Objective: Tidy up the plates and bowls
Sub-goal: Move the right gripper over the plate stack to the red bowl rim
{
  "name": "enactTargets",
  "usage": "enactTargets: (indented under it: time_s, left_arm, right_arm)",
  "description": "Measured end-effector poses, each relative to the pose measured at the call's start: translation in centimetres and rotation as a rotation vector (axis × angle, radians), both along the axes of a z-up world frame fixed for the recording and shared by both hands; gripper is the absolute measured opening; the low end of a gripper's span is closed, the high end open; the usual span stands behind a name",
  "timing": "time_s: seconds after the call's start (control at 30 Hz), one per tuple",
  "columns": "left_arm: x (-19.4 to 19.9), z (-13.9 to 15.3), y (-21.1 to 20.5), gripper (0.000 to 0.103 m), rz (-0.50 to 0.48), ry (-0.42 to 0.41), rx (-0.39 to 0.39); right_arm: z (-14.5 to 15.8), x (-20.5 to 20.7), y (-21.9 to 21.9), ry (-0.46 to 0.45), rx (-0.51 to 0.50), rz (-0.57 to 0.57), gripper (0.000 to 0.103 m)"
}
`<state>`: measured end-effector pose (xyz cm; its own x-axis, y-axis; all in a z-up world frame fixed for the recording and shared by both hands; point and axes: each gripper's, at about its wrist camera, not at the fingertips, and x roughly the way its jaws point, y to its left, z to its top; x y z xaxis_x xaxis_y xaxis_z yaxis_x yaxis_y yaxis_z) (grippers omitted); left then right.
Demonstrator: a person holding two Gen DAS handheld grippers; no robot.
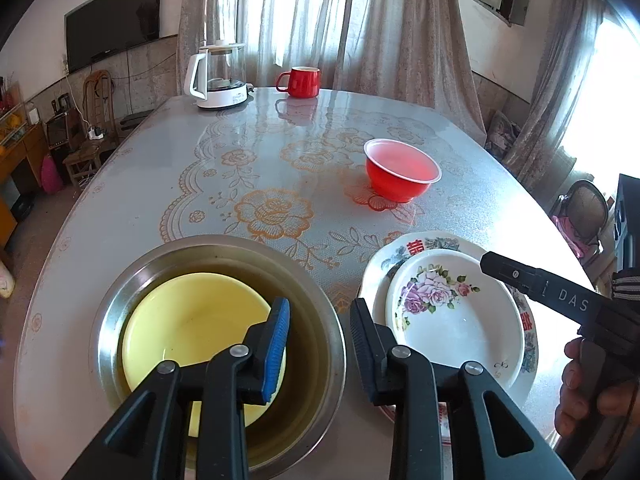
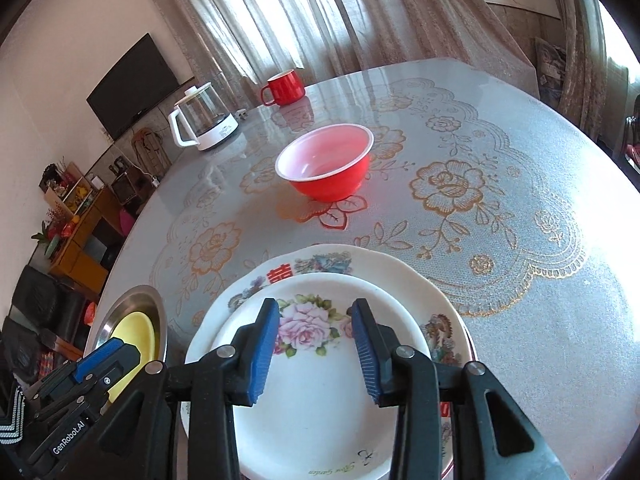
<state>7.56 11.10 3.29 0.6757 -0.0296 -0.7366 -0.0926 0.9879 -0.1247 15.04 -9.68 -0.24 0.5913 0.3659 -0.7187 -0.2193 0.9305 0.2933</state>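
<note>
- Left tool [image 1: 320, 344] hangs spread and empty over the steel basin's [image 1: 324, 320] right rim; right tool [image 2: 316, 348] is spread, empty, above the rose plate [image 2: 320, 420].
- Next, probably: pinch the red bowl's [image 2: 326, 168] thin, slick plastic rim at bench [image 2: 520, 280] centre.
- The yellow bowl [image 1: 192, 328] is nested in the basin, plates stacked.

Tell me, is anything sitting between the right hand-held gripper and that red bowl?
Nothing visible stands upright between them. The right hand-held gripper hovers over the stacked floral plates; beyond them only bare tablecloth leads to the red bowl.
</note>
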Motion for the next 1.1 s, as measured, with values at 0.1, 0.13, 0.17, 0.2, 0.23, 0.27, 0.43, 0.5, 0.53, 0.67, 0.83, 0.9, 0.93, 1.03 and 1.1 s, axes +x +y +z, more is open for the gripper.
enactTargets:
  time_s: [0.1,0.13,0.17,0.2,0.23,0.27,0.43,0.5,0.53,0.67,0.83,0.9,0.93,1.03,1.1]
  left_arm:
    - [0.3,0.4,-0.3,0.042,-0.011,-0.012,-0.006]
    - [0.5,0.5,-0.4,0.043,-0.015,-0.012,-0.006]
    - [0.7,0.6,-0.5,0.043,-0.019,-0.01,-0.006]
    - [1.0,0.7,-0.6,0.043,-0.022,-0.005,-0.007]
    - [1.4,0.7,-0.8,0.043,-0.029,0.001,-0.009]
    - [1.8,0.7,-1.0,0.043,-0.035,0.007,-0.01]
    - [3.6,0.8,-1.4,0.043,-0.038,0.042,-0.049]
    - [4.4,1.0,-1.5,0.043,-0.052,0.046,-0.072]
    - [4.8,1.0,-1.6,0.044,-0.056,0.046,-0.083]
    - [7.0,1.1,-1.5,0.058,-0.042,0.065,-0.141]
    - [9.7,1.3,-1.0,0.06,-0.017,0.081,-0.183]
    - [10.8,1.3,-0.9,0.06,-0.011,0.099,-0.189]
    - [11.3,1.2,-0.8,0.06,-0.007,0.111,-0.205]
    - [12.6,1.1,-0.3,0.059,0.027,0.113,-0.232]
    - [13.5,1.1,0.1,0.059,0.061,0.109,-0.241]
  right_arm:
    - [-0.2,0.2,-1.2,0.009,-0.005,-0.02,0.041]
    - [-0.3,0.3,-1.7,0.015,-0.002,-0.029,0.042]
    - [-0.5,0.4,-2.1,0.021,0.002,-0.038,0.042]
    - [-0.6,0.6,-2.5,0.029,0.007,-0.045,0.042]
    - [-0.7,0.9,-2.9,0.038,0.015,-0.05,0.042]
    - [-0.7,1.1,-3.2,0.047,0.027,-0.053,0.042]
    - [0.1,2.3,-4.5,0.047,0.081,-0.048,0.042]
    - [0.5,3.0,-4.7,0.046,0.09,-0.053,0.042]
    - [0.7,3.4,-4.7,0.048,0.093,-0.053,0.042]
    - [0.6,5.3,-4.7,0.079,0.133,-0.044,0.042]
    - [0.2,7.6,-4.4,0.121,0.199,-0.03,0.042]
    - [0.0,8.6,-4.4,0.139,0.222,-0.029,0.042]
    - [-0.2,9.1,-4.3,0.148,0.233,-0.025,0.04]
    - [-0.4,10.7,-4.0,0.166,0.257,-0.016,0.031]
    - [-0.4,11.8,-3.7,0.17,0.254,-0.014,0.025]
